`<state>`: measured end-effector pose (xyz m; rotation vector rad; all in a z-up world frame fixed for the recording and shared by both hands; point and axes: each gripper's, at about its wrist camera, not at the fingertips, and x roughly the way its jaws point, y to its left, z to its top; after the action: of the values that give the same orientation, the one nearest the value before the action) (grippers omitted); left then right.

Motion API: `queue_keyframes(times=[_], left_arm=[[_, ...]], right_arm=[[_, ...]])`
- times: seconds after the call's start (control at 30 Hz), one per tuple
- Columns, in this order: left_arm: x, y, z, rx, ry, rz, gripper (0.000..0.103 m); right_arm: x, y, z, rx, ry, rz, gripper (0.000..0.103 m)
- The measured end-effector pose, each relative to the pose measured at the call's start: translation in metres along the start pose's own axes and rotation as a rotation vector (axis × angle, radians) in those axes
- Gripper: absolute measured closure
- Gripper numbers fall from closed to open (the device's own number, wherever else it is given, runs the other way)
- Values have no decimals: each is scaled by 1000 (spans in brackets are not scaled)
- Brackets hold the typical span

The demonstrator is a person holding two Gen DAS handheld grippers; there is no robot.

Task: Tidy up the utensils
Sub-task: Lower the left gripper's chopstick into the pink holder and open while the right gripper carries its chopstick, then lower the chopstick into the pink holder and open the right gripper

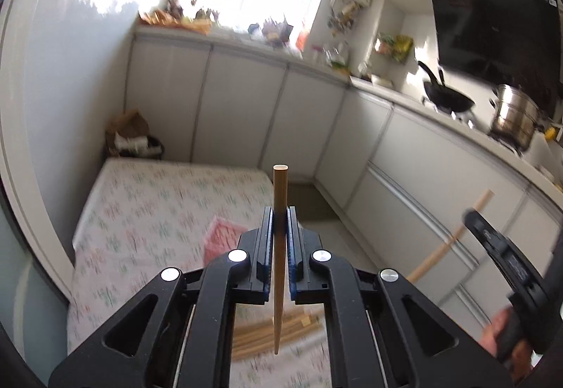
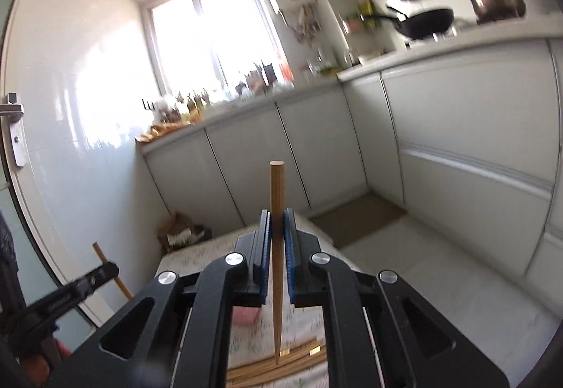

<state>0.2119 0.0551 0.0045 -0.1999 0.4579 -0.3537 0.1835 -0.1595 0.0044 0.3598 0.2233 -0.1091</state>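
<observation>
Sunlit kitchen, floral-cloth table [image 1: 140, 212] below, pink basket [image 1: 220, 240] on it. Left gripper [image 1: 280, 222] clamped on one tan wooden chopstick [image 1: 280, 191], upright. Right gripper [image 2: 277, 224] likewise pinching a second wooden chopstick [image 2: 277, 191]. Loose chopstick pile [image 2: 281, 363] on the cloth, unsorted; probably early to midway.

A bright window [image 2: 211, 36] floods the narrow kitchen, glaring off the glossy white wall [image 2: 81, 106] on the left. Grey-white cabinets [image 1: 246, 106] run under an L-shaped counter [image 1: 404, 99] crowded with small items too blurred to name, with a black wok [image 1: 447, 97] and steel pot [image 1: 517, 117] on what seems to be the stove beneath a dark hood [image 1: 492, 32]. A floral cloth covers the table [image 1: 140, 212], a mat [image 2: 359, 215] lies on the pale floor [image 2: 440, 282], and a door handle [image 2: 12, 113] shows at far left.
</observation>
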Motion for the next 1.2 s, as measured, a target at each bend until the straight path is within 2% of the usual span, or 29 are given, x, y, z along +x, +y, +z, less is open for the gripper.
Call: queue_keyframes(times=[0.17, 0.37, 0.47, 0.6, 0.67, 0.7, 0.73, 0.87, 0.97, 1.03, 1.2], left_arm=[[31, 5, 43, 0, -121, 83, 97], [84, 15, 63, 23, -182, 151, 97], [113, 24, 61, 40, -178, 185, 97], [150, 43, 49, 18, -125, 192, 96], [157, 47, 42, 16, -109, 195, 89], [156, 48, 39, 21, -112, 197, 78], [151, 49, 36, 25, -128, 193, 73], [111, 55, 43, -13, -189, 173, 74], [68, 69, 46, -105, -215, 181, 66], [41, 81, 43, -167, -233, 205, 63], [10, 100, 30, -204, -240, 257, 61]], right_arm=[[9, 5, 16, -6, -22, 14, 95], [37, 2, 14, -7, -6, 26, 95], [53, 3, 7, -11, 4, 26, 95], [74, 8, -1, -13, 26, 30, 95], [82, 12, 0, -19, 29, 37, 95], [86, 14, 1, -22, 28, 42, 95], [86, 19, -1, -24, 26, 46, 95], [96, 36, 6, -31, 7, 77, 95], [104, 50, 11, -31, -9, 100, 95], [115, 60, 16, -31, -17, 116, 95], [153, 86, 11, -37, -22, 132, 95]])
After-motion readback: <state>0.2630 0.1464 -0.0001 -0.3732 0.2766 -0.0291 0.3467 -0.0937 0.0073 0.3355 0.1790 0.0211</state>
